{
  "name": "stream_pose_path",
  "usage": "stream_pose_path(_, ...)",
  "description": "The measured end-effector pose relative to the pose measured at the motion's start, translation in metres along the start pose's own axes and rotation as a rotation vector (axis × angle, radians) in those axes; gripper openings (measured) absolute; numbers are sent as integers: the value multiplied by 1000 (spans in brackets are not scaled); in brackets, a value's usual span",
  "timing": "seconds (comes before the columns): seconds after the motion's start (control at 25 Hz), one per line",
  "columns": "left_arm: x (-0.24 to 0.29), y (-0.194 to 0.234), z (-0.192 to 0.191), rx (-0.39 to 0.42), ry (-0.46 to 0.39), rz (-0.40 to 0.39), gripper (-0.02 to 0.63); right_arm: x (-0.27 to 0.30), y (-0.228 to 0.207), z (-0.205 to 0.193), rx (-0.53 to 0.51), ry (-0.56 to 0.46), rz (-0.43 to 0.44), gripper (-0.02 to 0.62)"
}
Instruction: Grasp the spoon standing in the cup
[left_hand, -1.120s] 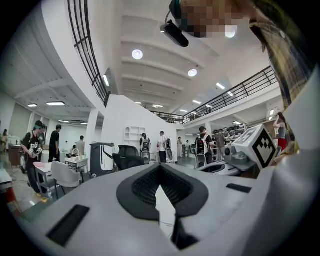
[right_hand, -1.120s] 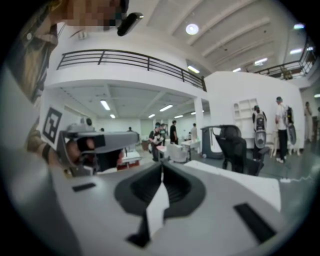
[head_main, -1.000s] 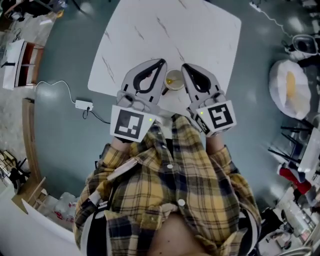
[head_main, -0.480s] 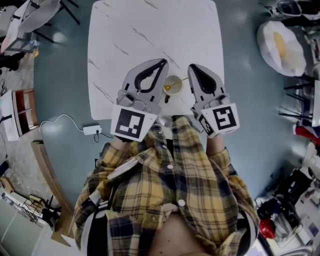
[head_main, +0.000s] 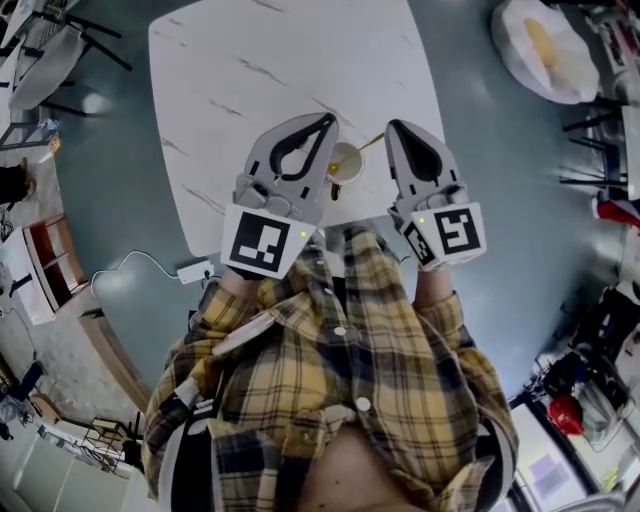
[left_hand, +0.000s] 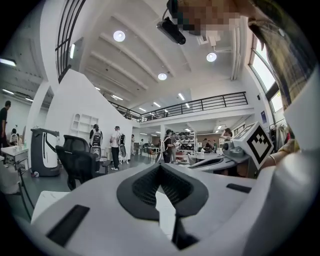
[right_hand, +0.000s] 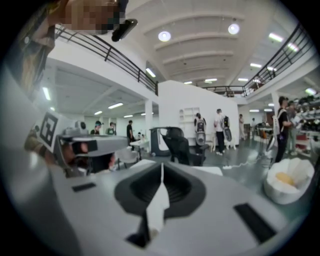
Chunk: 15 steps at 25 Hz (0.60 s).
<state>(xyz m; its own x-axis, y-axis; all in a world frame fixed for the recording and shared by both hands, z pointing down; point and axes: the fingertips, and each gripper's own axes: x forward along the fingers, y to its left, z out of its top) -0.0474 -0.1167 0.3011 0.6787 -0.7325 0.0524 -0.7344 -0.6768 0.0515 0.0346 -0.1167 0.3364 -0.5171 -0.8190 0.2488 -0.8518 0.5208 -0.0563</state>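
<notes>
We see the spoon (head_main: 368, 143) standing in the cup (head_main: 346, 163), its handle leaning up-right. The cup sits on the white table (head_main: 260, 70), close to its near edge and btwn our two grippers. The left gripper (head_main: 326, 122) is just beside it, the right gripper (head_main: 393, 127) slightly apart. Both jaw pairs are closed tip to tip w/ nothing gripped (each gripper view confirms).

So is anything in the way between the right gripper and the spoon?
Nothing visible. In the head view the spoon leans out of the cup toward the right gripper, with only bare table between them. That gripper is shut, though.
</notes>
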Motion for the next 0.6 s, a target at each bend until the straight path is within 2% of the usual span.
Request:
stream_pose_path(0.2, 9, -5, -2, -10, 4, -28, 14, -4, -6, -6, 19, 15, -23, 33)
stream_pose_path(0.6, 20, -11, -8, -17, 17, -22, 15, -7, -14, -13, 62, 15, -16, 35)
